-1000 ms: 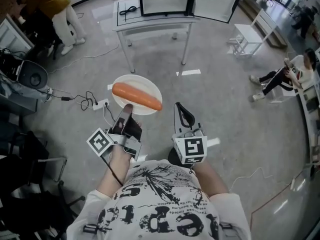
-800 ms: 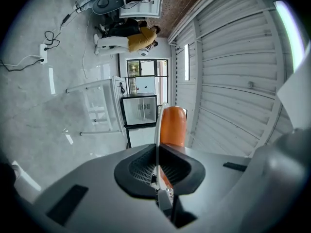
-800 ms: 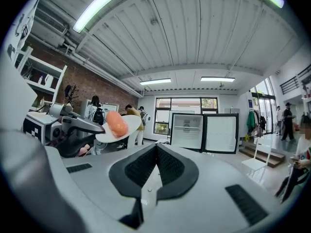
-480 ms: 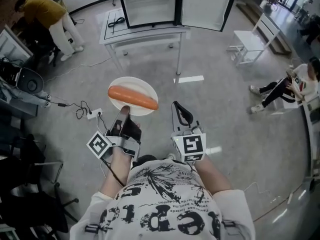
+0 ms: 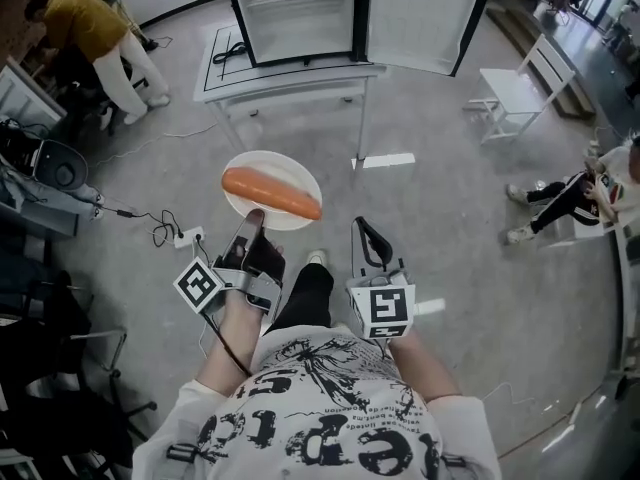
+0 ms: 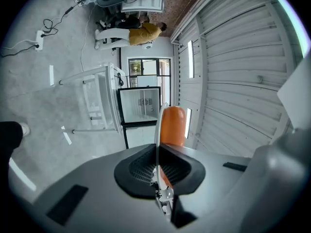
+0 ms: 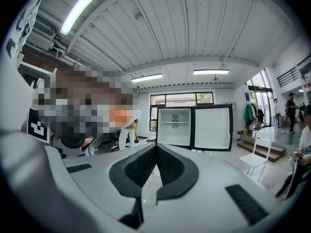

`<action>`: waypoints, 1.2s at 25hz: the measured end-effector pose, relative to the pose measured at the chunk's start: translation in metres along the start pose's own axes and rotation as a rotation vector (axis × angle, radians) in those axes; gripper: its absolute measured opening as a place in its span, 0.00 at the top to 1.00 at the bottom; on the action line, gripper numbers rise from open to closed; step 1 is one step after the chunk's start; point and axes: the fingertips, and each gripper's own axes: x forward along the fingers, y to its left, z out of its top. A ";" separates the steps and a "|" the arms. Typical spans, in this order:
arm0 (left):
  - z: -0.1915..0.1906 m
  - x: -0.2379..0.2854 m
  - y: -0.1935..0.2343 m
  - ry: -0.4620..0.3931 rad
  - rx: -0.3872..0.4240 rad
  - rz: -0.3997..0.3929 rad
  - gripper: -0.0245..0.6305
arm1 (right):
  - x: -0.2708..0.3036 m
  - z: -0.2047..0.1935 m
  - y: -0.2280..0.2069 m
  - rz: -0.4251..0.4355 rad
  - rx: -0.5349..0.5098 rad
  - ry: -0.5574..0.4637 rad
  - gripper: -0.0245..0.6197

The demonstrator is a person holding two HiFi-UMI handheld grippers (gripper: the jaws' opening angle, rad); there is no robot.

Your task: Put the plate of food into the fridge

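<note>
Your left gripper has its jaws clenched on the near rim of the plate. The plate is up in the air over the floor, well short of the fridge. The fridge stands open on the bench. A long sausage lies loose across the plate. Your right gripper is also well short of the fridge, and its jaws are squeezed together with nothing in them.

The plate looks hard, thin and smooth, so I think it could slip or crack if it falls. You hold it by one edge only, so the side nearer the fridge has no help. The rim is the right spot to grab. The sausage is round and may roll off, so keep the plate flat.
</note>
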 end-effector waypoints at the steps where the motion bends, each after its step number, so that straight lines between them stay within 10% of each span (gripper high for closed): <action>1: 0.003 0.013 0.002 0.008 0.006 0.000 0.93 | 0.009 0.002 -0.007 -0.010 0.002 -0.003 0.96; 18: 0.132 0.248 0.030 0.084 0.006 -0.043 0.93 | 0.262 0.038 -0.081 -0.067 0.015 -0.004 0.96; 30: 0.178 0.324 0.058 0.029 -0.031 -0.007 0.93 | 0.360 0.040 -0.122 -0.028 0.010 0.034 0.96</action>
